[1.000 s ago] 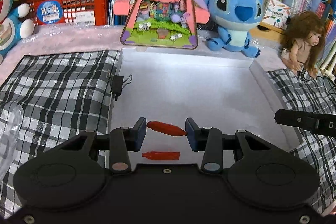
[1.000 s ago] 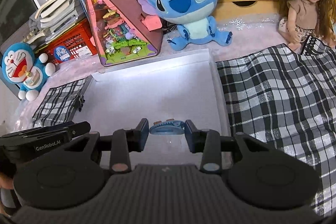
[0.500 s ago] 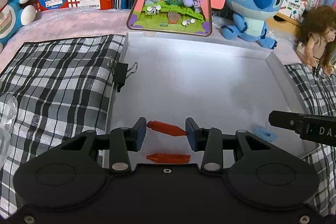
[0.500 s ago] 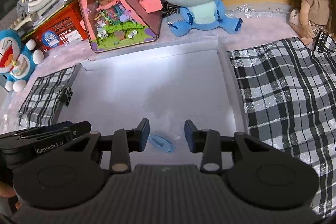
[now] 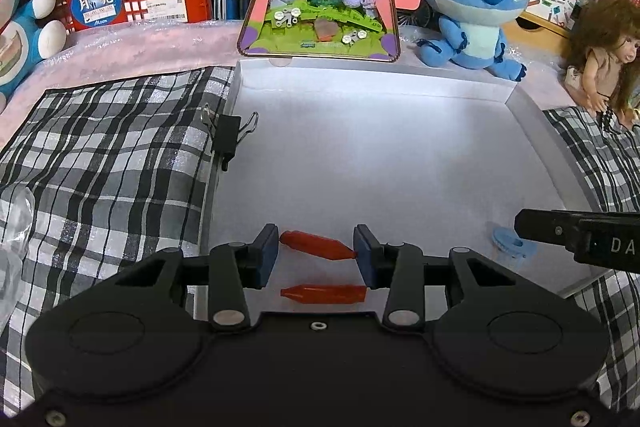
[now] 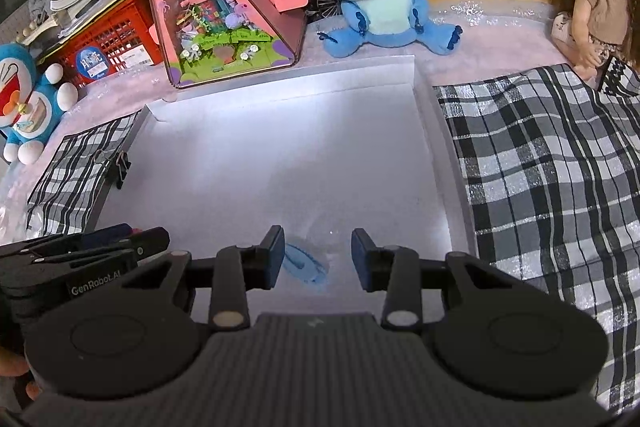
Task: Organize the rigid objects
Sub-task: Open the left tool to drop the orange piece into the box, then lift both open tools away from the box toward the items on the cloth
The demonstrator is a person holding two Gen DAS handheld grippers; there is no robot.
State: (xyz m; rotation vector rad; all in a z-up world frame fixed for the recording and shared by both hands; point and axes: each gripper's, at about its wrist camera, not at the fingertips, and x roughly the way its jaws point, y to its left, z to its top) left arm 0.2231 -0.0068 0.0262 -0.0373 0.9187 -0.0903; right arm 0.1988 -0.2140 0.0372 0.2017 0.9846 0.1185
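Grippers over white tray (image 5: pixel 372 155): left gripper (image 5: pixel 316 247) fingers clamp red peg (image 5: pixel 316 245); right gripper (image 6: pixel 318 259) fingers apart above blue clip (image 6: pixel 306 263).

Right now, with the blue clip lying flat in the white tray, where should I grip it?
Take the blue clip across its narrow width at mid-body, coming from above with the right hand-held gripper. It lies flat and slanted on the white tray, so turning the jaws square to its long axis probably helps.

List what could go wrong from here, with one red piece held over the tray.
1. The left hand-held gripper holds the red piece only by its tapered ends; it may pivot or slip out.
2. Dropped, it could knock the second red piece on the white tray below.
3. The right hand-held gripper is close by, over the blue piece; the two could collide.
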